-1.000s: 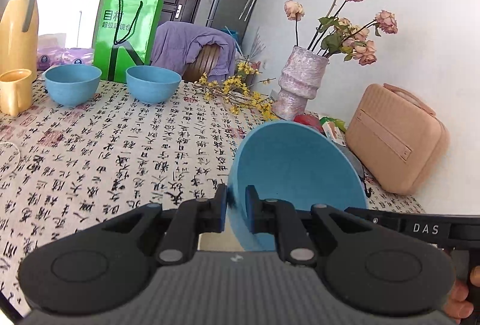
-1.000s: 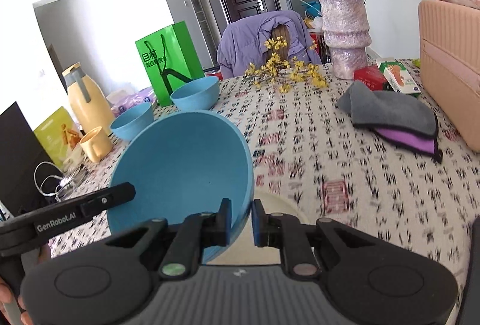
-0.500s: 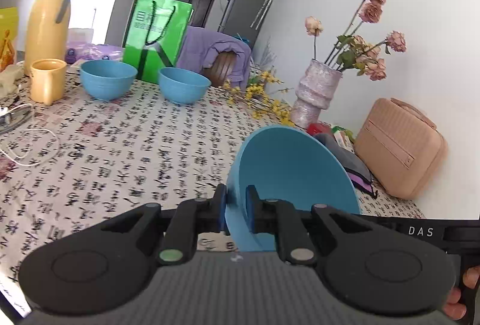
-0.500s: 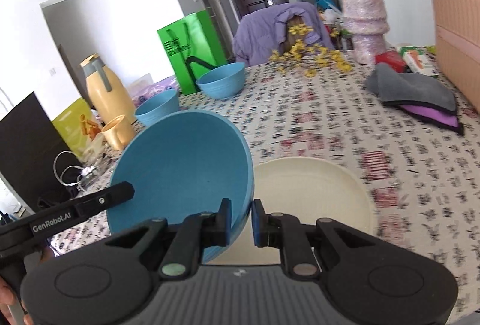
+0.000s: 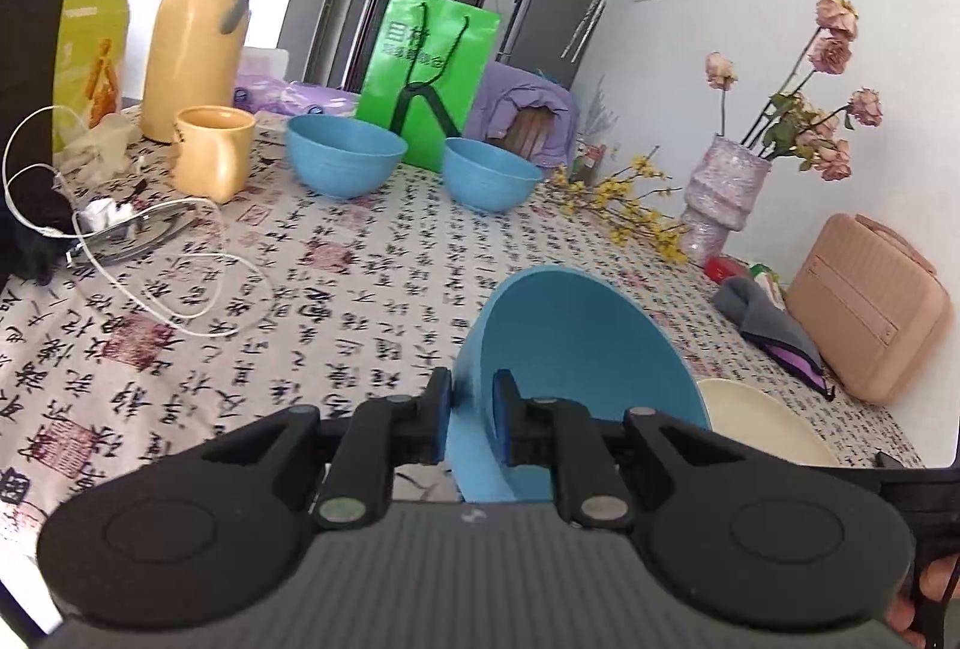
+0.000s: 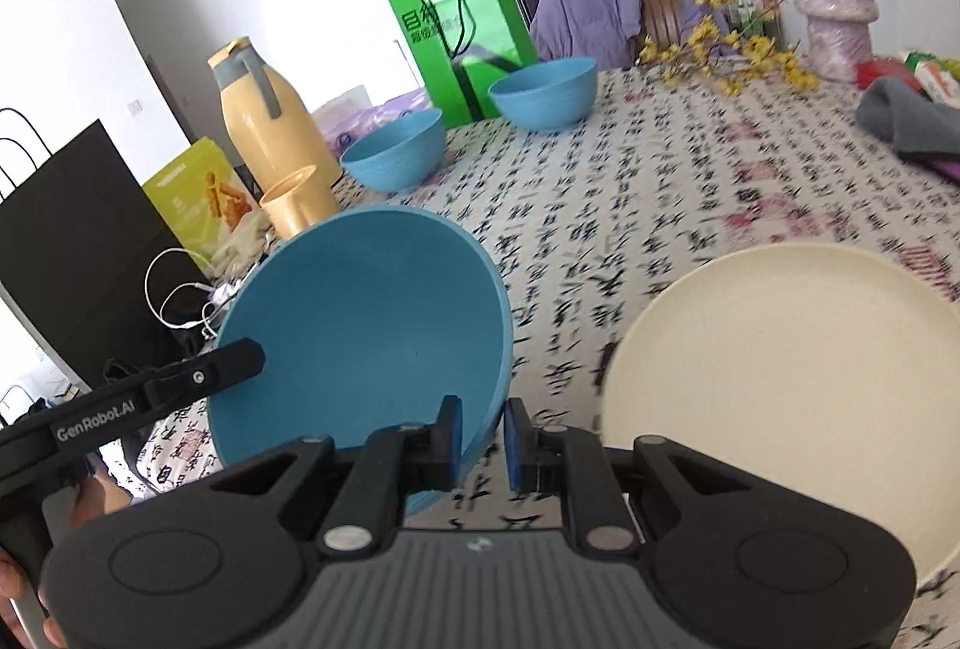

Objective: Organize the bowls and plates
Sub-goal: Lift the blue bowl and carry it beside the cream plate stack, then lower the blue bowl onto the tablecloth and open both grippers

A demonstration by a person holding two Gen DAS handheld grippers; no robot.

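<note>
**Over the tablecloth: both grippers pinching one blue bowl by opposite rims**

Under and ahead of both tools, the table (image 5: pixel 180 301) in its script-print cloth is carrying everything; clutter is sitting along its far and left edges, leaving the middle free for sorting. Just right of the right gripper (image 6: pixel 483 439), the cream plate (image 6: pixel 780 379) is lying flat on the cloth, likely the landing spot or the base of a stack. Between the two tools, the held blue bowl (image 6: pixel 366 325) is hanging tilted, mouth facing the right camera. The right gripper's jaws are standing nearly closed, clamping the bowl's near rim; the left gripper (image 5: pixel 471 424) is doing the same on the opposite rim, its jaws almost closed across the wall. The two-sided pinch is probably keeping the bowl from swinging. Far ahead of the left tool, two more blue bowls (image 5: pixel 345 163) (image 5: pixel 492 172) are sitting upright, side by side but apart, in front of the green bag (image 5: pixel 429 79), waiting to be gathered. Left of them, the yellow cup (image 5: pixel 213 151) is standing beside the yellow jug (image 5: pixel 198 31).
</note>
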